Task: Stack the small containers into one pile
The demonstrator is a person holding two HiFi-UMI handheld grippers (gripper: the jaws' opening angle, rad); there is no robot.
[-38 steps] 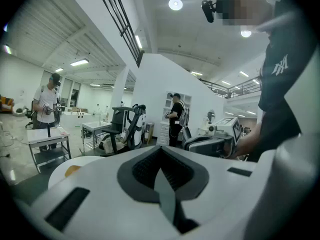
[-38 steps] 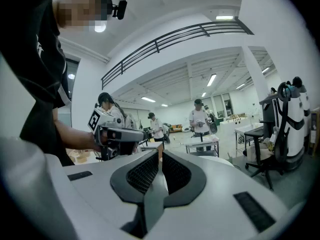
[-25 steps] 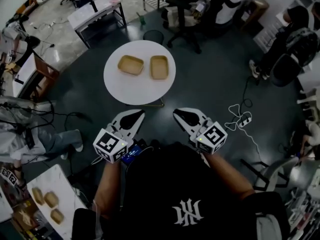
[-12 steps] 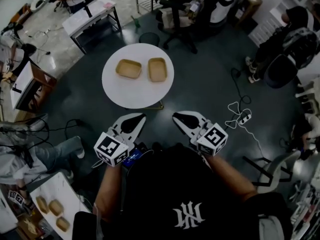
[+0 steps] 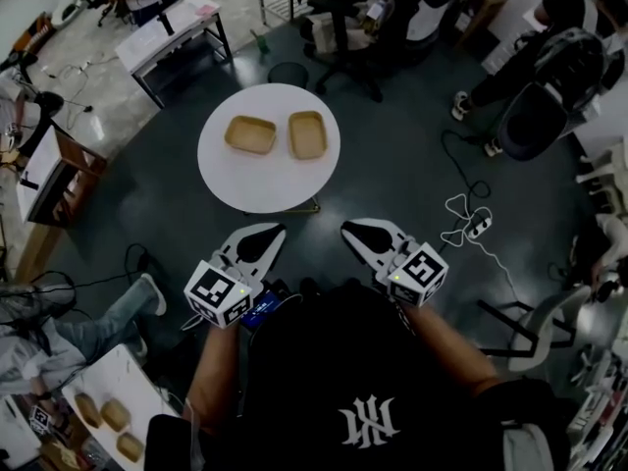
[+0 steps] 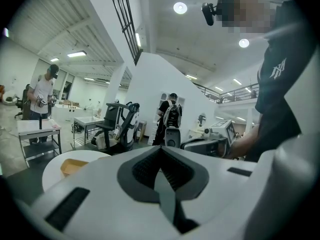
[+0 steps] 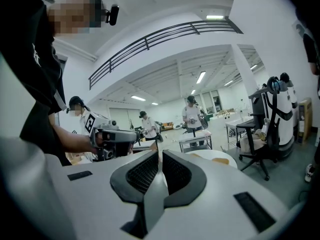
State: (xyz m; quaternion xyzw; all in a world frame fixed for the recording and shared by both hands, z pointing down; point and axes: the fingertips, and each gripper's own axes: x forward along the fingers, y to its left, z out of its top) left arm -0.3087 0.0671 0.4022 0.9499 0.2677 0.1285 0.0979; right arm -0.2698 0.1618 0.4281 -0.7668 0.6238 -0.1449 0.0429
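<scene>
standing back from the round white table (image 5: 228, 180), the person holds both claws low in front of the body, well short of the work. the left gripper (image 5: 267, 235) has its jaws pressed fully together with nothing between them, and the right gripper (image 5: 355, 232) is the same, its pads meeting in a thin line and holding nothing. the two small containers sit on the table top: the left container (image 5: 250, 133) and the right container (image 5: 307, 133), both tan, shallow and open side up, lying side by side, near one another but not touching (the left gripper view shows just one of them, low at the left past the jaw's edge). nothing is stacked yet, so by my reading the task stands at its very start, in the approach before the first pick. the next move calls for bringing one claw forward to the table, parting its jaws and taking one container by its rim wall, then lifting it over the other and lowering it squarely so it nests. the thin rim looks easy to miss or tip, so a level, centred pinch seems wise
</scene>
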